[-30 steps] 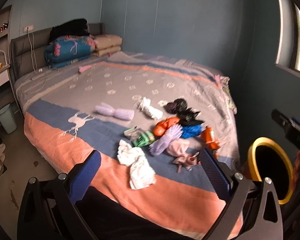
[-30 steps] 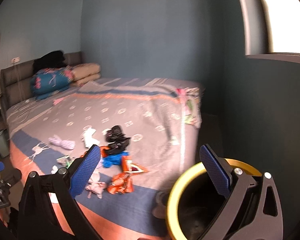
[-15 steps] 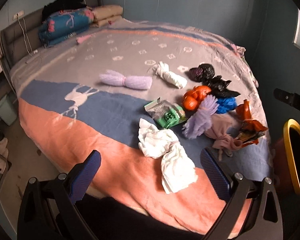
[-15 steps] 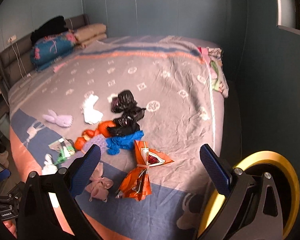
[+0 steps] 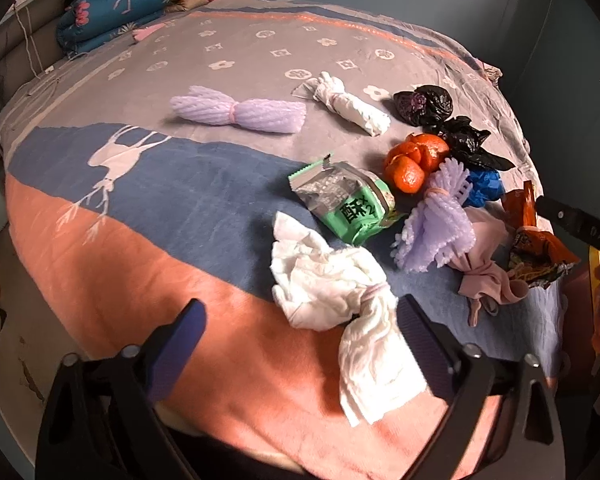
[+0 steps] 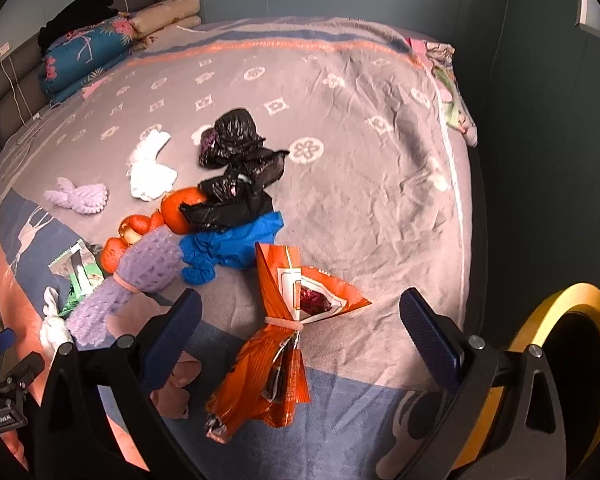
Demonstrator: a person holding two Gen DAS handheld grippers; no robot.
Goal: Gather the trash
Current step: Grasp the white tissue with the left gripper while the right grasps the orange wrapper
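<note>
Trash lies scattered on the bed (image 5: 148, 208). My left gripper (image 5: 300, 332) hovers over a crumpled white tissue bundle (image 5: 332, 292); its jaws are closing, with the bundle's lower end between the fingers and clear of both pads. Beyond it lie a green snack wrapper (image 5: 348, 204), orange peels (image 5: 414, 160) and a purple foam net (image 5: 440, 224). My right gripper (image 6: 298, 320) is open above a tied orange snack bag (image 6: 288, 320), whose middle sits between the fingers untouched. A blue bag (image 6: 228, 248) and black bags (image 6: 240, 184) lie farther up the bed.
A black bin with a yellow rim (image 6: 556, 344) stands at the bed's right corner. Folded quilts and pillows (image 5: 116, 8) are stacked at the headboard. A second purple net (image 5: 240, 114), a white tied bag (image 5: 352, 104) and a pink cloth (image 5: 488, 280) lie nearby.
Both grippers have dropped and tilted down toward the bed. The trash now fills the views, with the white bundle and the orange bag between the fingers.
</note>
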